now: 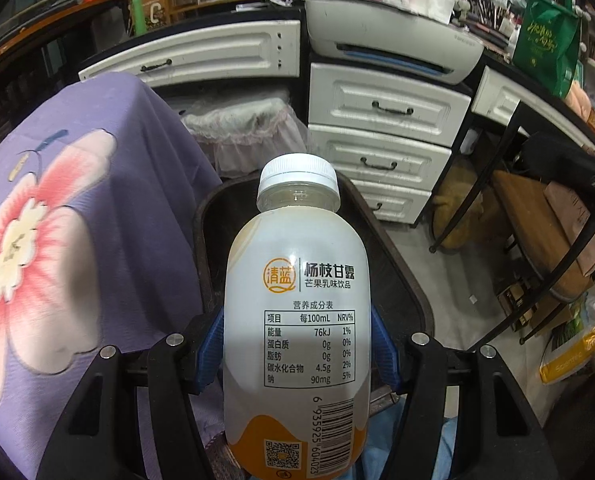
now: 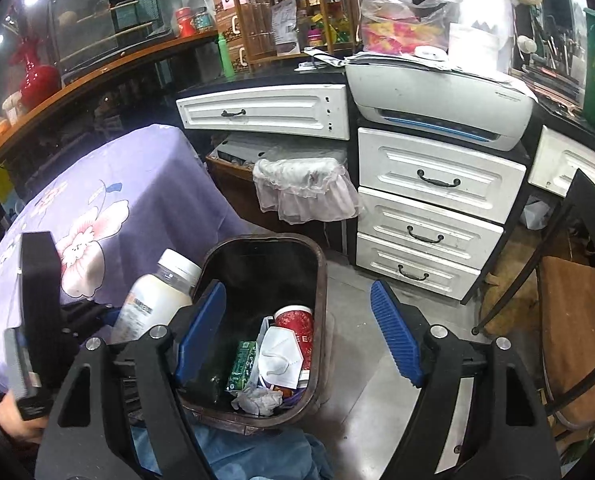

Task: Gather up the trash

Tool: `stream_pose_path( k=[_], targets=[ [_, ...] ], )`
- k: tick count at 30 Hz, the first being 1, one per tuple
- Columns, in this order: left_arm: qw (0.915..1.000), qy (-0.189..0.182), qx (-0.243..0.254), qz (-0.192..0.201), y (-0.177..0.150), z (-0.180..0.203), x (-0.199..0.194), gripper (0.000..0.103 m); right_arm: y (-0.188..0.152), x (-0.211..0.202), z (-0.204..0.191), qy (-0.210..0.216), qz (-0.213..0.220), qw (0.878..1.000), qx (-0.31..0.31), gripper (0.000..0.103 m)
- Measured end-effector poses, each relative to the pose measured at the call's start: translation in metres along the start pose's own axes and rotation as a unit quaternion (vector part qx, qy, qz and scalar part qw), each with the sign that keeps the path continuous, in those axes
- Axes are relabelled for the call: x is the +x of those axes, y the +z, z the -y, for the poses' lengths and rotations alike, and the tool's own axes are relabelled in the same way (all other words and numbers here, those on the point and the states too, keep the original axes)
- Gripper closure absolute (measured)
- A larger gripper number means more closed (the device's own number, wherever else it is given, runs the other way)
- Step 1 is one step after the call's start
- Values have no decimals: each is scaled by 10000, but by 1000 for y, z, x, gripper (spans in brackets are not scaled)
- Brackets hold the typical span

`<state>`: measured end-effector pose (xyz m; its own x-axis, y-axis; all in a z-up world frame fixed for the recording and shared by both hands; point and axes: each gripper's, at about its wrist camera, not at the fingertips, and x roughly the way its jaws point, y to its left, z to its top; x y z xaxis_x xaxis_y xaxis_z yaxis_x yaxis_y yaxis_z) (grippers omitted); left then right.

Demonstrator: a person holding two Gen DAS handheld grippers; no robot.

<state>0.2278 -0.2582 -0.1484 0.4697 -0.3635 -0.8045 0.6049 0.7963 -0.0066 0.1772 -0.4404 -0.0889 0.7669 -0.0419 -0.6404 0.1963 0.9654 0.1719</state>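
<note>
One white plastic drink bottle (image 1: 295, 312) with a white screw cap and an orange base, printed with a nutrition table and barcode: pinched low on its body between the blue ribbed pads (image 1: 213, 354) of the left gripper (image 1: 297, 354), cap pointing away and tilted downward. It hangs over the near rim of the dark, rounded-rectangular waste bin (image 2: 319, 280) on the floor.

Bin contents, seen from the right wrist view: a red paper cup (image 2: 295, 326), a white face mask (image 2: 279, 356), a small green carton (image 2: 242, 364), crumpled white tissue (image 2: 257, 400).

Right gripper (image 2: 297, 334): jaws spread wide with nothing between them, poised above the bin, right of the bottle.

Surroundings: purple flowered cloth (image 1: 77, 208) over a table, left of the bin; white drawer unit (image 2: 429, 216) and a grey printer (image 2: 437, 100) beyond, far side.

Handling note: to my eye the bottle should be carried further over the bin's middle before the pads let go, cap first, so it drops in and does not strike the near rim. The free gripper is best kept out of its path.
</note>
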Motion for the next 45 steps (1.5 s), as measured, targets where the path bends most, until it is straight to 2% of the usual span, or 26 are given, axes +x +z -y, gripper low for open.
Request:
stream_pose_path(
  k=[5, 9, 12, 17, 19, 23, 25, 28, 30, 35, 41, 45],
  targets=[
    [9999, 10, 13, -106, 3, 4, 12, 40, -2, -2, 1, -36, -16, 10000, 17, 28],
    [10000, -30, -19, 7, 5, 5, 9, 27, -4, -5, 3, -57, -19, 10000, 55, 28],
    [9999, -7, 32, 149, 6, 8, 0, 24, -3, -13, 2, -72, 34, 9999, 95, 28],
    [9974, 7, 192, 698, 0, 7, -46, 22, -3, -38, -10, -8, 253, 9996, 105, 27],
    [9947, 83, 242, 999, -6, 4, -72, 19, -4, -51, -19, 18, 387, 9992, 130, 16],
    [9850, 352, 170, 1682, -25, -10, -137, 11, -8, -80, -42, 112, 681, 9976, 71, 14],
    [9777, 555, -7, 2028, -39, -22, -170, 7, -13, -97, -58, 138, 875, 9961, 30, 6],
    [9665, 821, -263, 2416, -61, -35, -208, 6, -24, -123, -88, 343, 1199, 9921, -147, 6],
    [9577, 1155, -425, 2600, -78, -44, -232, 6, -32, -135, -107, 393, 1327, 9899, -323, 6],
    [9440, 1650, -890, 2715, -115, -62, -269, 6, -52, -163, -148, 593, 1575, 9839, -606, 6],
    [9351, 1917, -1156, 2746, -150, -72, -298, 6, -71, -191, -172, 523, 2007, 9746, -849, 6],
    [9224, 2093, -1382, 2938, -166, -73, -314, 6, -87, -211, -182, 602, 2216, 9678, -1027, 6]
  ],
)
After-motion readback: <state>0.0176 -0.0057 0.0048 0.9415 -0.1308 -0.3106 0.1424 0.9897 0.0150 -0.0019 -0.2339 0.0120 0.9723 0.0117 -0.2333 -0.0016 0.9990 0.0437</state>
